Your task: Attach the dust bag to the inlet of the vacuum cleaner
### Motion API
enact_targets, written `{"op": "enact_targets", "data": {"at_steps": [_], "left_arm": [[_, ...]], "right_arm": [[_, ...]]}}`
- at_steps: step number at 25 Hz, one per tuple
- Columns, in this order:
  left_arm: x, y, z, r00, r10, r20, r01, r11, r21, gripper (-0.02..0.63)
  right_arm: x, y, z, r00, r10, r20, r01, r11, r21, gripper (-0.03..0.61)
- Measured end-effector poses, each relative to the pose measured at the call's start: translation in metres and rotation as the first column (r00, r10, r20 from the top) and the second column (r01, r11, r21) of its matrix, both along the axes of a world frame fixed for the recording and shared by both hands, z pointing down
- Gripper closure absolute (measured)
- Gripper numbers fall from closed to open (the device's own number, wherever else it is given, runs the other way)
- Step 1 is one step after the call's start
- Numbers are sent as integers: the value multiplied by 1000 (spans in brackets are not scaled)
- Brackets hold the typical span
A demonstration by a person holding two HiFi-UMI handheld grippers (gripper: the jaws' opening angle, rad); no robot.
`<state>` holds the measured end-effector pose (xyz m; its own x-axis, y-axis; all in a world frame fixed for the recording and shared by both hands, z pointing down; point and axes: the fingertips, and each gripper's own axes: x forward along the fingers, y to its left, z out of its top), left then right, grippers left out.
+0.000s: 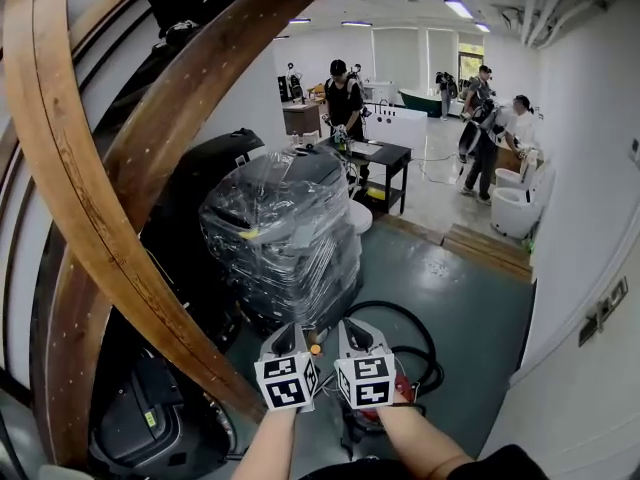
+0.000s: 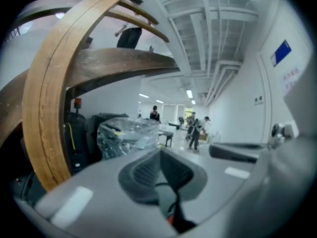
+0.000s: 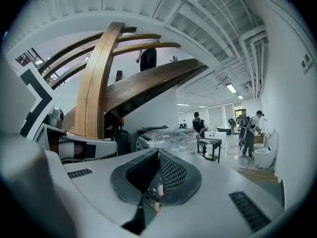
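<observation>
In the head view both grippers are held up side by side near the bottom, with their marker cubes facing me. My left gripper [image 1: 290, 330] is shut with nothing in it, and in the left gripper view [image 2: 161, 155] its grey pads meet. My right gripper [image 1: 352, 326] is shut too, its pads [image 3: 171, 172] together and empty. Below them on the floor lies a red and black vacuum cleaner [image 1: 404, 386], mostly hidden behind the right gripper. Its black hose [image 1: 418, 330] loops beside it. No dust bag shows in any view.
A plastic-wrapped stack [image 1: 285, 233] stands straight ahead. Curved wooden beams [image 1: 110, 218] rise at the left, with a black case [image 1: 150, 418] at their foot. Farther back are a black table [image 1: 378, 154], several people and wooden planks [image 1: 490, 248]. A white wall [image 1: 590, 218] runs along the right.
</observation>
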<state>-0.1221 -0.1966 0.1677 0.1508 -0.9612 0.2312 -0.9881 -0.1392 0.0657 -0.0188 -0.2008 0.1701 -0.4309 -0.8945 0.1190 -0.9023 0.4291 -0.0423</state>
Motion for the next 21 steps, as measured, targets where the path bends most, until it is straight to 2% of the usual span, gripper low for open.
{"op": "enact_targets", "data": {"at_steps": [21], "left_arm": [[-4,7,-2,1000,4,-11,-4,1000,-1,615]], "right_arm": [[-2,5,0,1000,16,6,-16,1000,-11,580]]}}
